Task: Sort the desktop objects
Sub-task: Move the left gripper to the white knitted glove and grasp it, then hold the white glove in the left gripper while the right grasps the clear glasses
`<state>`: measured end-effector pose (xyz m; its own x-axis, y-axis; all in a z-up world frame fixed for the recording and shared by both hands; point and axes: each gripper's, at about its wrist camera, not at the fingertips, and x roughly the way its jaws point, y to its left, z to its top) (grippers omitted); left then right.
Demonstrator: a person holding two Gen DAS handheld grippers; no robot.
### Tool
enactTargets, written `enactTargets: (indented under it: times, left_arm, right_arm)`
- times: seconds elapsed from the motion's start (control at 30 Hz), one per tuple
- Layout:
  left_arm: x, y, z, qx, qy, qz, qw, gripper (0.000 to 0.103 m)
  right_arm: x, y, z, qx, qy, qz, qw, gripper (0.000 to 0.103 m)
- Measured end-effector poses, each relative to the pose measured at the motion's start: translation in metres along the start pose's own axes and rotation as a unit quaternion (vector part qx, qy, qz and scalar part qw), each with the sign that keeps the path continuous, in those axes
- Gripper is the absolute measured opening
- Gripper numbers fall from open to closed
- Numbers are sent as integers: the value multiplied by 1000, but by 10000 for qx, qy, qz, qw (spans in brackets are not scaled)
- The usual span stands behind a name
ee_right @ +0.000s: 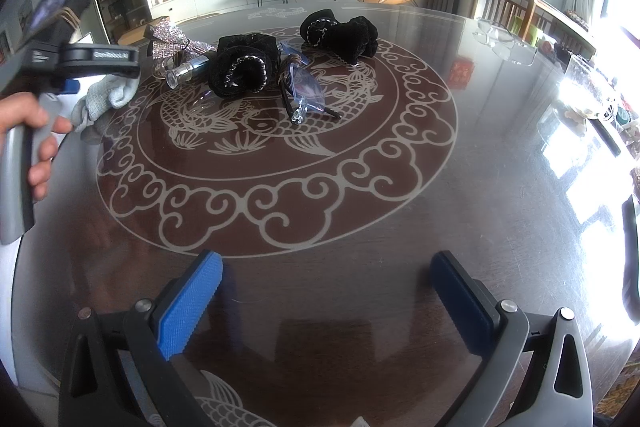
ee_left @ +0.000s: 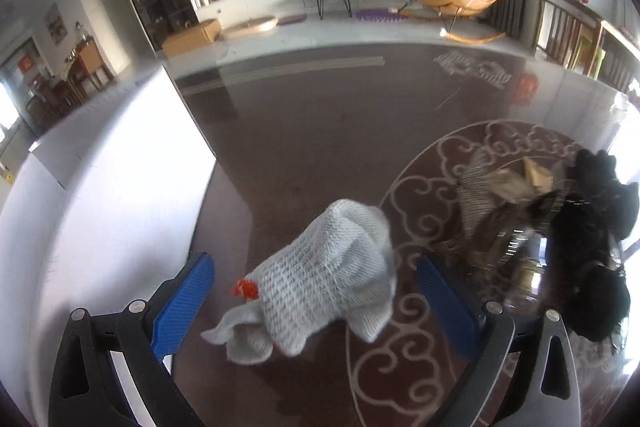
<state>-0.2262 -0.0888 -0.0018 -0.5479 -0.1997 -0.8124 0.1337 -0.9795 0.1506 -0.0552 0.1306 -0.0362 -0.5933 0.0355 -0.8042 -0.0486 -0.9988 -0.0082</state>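
A white knitted glove [ee_left: 332,275] with a small red tag lies on the dark glass table [ee_left: 304,131], between the open jaws of my left gripper [ee_left: 316,291]; no pad touches it. It also shows in the right wrist view [ee_right: 102,103] beside the left gripper's body [ee_right: 76,63]. Two black velvet scrunchies [ee_right: 240,67] [ee_right: 340,31], blue-lensed glasses [ee_right: 304,91], a sparkly bow [ee_right: 176,39] and a glass bottle [ee_right: 188,71] lie on the patterned centre. My right gripper [ee_right: 326,291] is open and empty above the near table.
A white box or panel [ee_left: 100,195] stands at the table's left edge. Clear glassware [ee_right: 504,39] and small items crowd the table's right side. The black scrunchies [ee_left: 592,239] lie just right of the left gripper.
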Motion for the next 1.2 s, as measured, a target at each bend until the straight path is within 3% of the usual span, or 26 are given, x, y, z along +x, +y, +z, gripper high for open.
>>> enactTargets:
  times: [0.07, 0.1, 0.13, 0.23, 0.47, 0.67, 0.83, 1.2]
  left_arm:
    - [12, 3, -2, -96, 175, -194, 9996, 97]
    - [13, 5, -6, -153, 177, -366, 9991, 79]
    - [9, 8, -10, -269, 36, -545, 9981, 67]
    - [-3, 5, -24, -286, -103, -500, 9983, 54]
    - [-56, -9, -100, -21, -253, -817, 9963, 53]
    - [-97, -12, -153, 628, -386, -1085, 9914, 54]
    - [-101, -7, -159, 516, -386, -1265, 9899, 55]
    - [-95, -9, -157, 551, -380, -1256, 9898, 59]
  right_arm:
    - [0, 0, 0, 0, 0, 0, 10000, 103]
    - [0, 0, 0, 1, 0, 0, 10000, 103]
    - [0, 0, 0, 0, 1, 0, 10000, 103]
    - [0, 0, 0, 0, 1, 0, 10000, 103]
    - [0, 0, 0, 1, 0, 0, 10000, 103]
    - [0, 0, 0, 1, 0, 1, 10000, 103]
    - [0, 0, 0, 0, 0, 0, 10000, 103]
    - [0, 0, 0, 2, 0, -2, 10000, 103]
